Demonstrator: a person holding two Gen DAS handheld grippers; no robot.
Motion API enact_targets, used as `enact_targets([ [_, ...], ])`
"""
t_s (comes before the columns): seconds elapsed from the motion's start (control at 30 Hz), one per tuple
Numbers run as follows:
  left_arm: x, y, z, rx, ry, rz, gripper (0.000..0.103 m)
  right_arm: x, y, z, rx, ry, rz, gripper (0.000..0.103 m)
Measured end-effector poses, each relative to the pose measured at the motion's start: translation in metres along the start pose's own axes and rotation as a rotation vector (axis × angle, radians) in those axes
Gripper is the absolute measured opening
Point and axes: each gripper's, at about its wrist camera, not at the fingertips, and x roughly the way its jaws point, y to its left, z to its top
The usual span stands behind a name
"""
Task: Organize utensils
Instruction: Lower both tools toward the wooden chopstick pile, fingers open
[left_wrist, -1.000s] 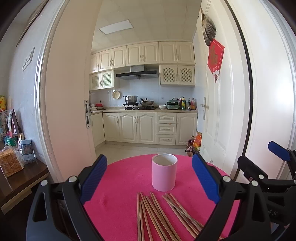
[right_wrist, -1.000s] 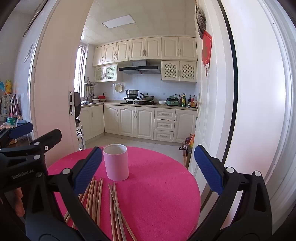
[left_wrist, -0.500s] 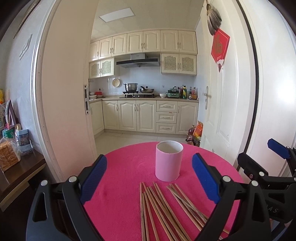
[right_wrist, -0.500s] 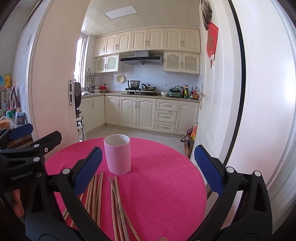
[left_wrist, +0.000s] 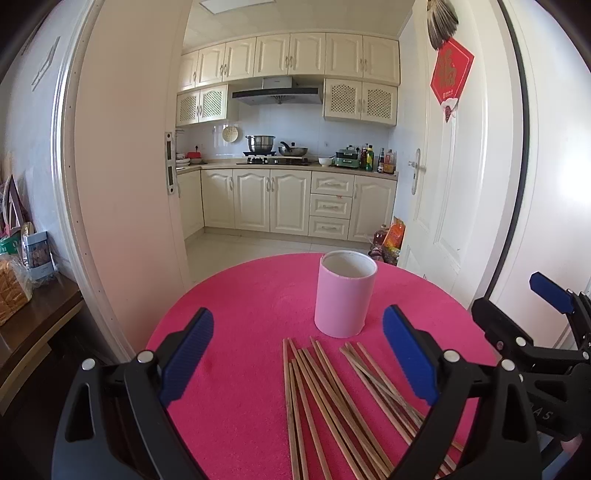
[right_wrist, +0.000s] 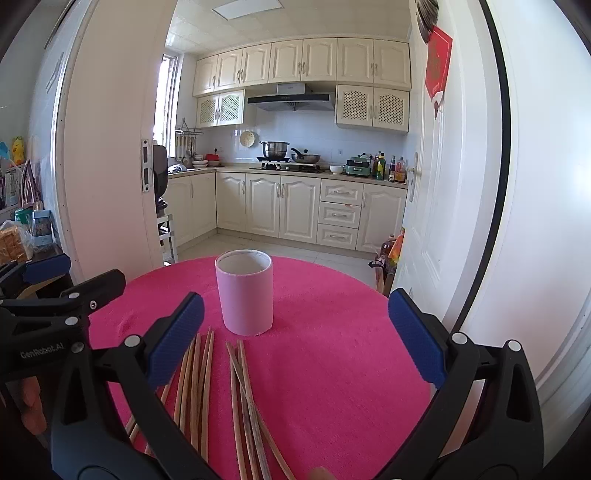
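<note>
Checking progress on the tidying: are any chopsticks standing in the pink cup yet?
No: the pink cup shows an empty mouth, and the chopsticks all lie flat on the red tablecloth.

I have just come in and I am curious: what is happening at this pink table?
A person holds two tongs over the round pink table, sorting utensils. Both the left tongs and the right tongs are open and hold nothing. Wooden chopsticks lie loose in front of an upright pink cup, which looks empty.

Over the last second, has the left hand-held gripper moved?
Yes. The left hand-held gripper tilted downward: the kitchen cabinets behind sit higher in its view, more chopsticks showing.
</note>
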Motion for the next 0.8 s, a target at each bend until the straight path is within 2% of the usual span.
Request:
enact_targets([
  [0.17,0.01,0.002,0.0,-0.005,0.05,-0.038,0.091,0.011,-0.003,-0.001,-0.002,0.052,0.009,0.097],
  [0.3,0.029,0.009,-0.002,-0.022,0.15,-0.092,0.09,0.03,-0.003,-0.004,-0.021,0.144,0.049,0.097],
  [0.37,0.044,0.015,-0.005,-0.027,0.238,-0.102,0.064,0.043,-0.001,-0.008,-0.034,0.204,0.083,0.097],
  [0.47,0.067,0.029,-0.014,-0.086,0.363,-0.137,0.049,0.061,-0.001,-0.016,-0.065,0.292,0.12,0.091],
  [0.63,0.098,0.035,-0.039,-0.078,0.537,-0.14,0.039,0.095,0.003,-0.033,-0.099,0.473,0.216,0.072],
  [0.7,0.109,0.035,-0.049,-0.069,0.588,-0.12,0.035,0.108,0.004,-0.038,-0.108,0.539,0.245,0.062],
  [0.8,0.117,0.036,-0.06,-0.067,0.632,-0.1,0.034,0.117,0.004,-0.042,-0.125,0.608,0.261,0.059],
])
